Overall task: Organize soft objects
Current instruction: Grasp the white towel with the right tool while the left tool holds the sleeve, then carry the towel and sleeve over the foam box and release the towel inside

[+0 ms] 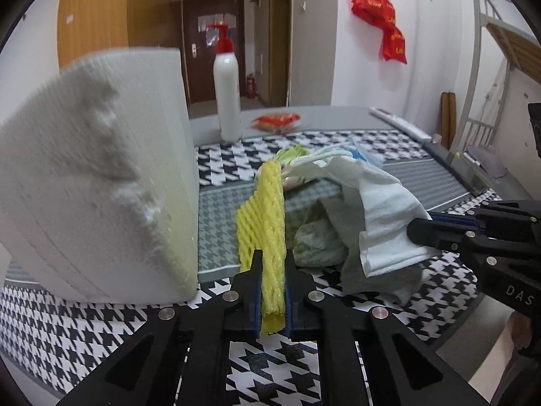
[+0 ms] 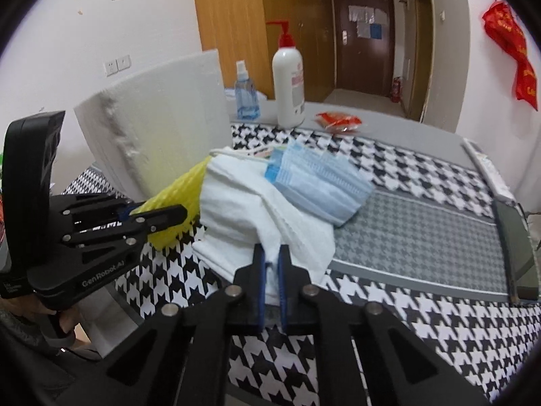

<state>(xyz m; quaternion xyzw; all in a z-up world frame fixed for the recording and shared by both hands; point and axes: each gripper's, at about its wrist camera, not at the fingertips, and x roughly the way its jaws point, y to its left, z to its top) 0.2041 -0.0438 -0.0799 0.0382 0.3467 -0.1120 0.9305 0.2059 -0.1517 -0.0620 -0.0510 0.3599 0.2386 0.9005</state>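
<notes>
Two grippers are seen over a houndstooth-patterned table cover (image 2: 422, 321). Left gripper (image 1: 273, 260) is clamped tight on a yellow foam net sleeve (image 1: 267, 216), w/ the sleeve squeezed flat between the blue pads and its far end angled up and away from the camera. Right gripper (image 2: 271, 257) is closed narrow on the near edge of a white cloth (image 2: 250, 203), a fold of which is pinched between the pads.

Cloth is draped over a pile in the middle of the cover, approx. between both tools. Blue face masks (image 2: 318, 182) are stacked on the far right side of the pile, touching the cloth. From the left wrist view a grey rag (image 1: 372, 277) and a greenish crumpled cloth (image 1: 318, 240) are seen under the white one (partly hidden, so the exact layering can't be told).

White foam block (image 1: 101, 176) is stood upright just left of the sleeve. White pump bottle (image 1: 228, 91) w/ red top is set upright near the far edge, a blue spray bottle (image 2: 246, 94) beside it, and a red-orange packet (image 2: 339, 121) lies flat to the right of it.
</notes>
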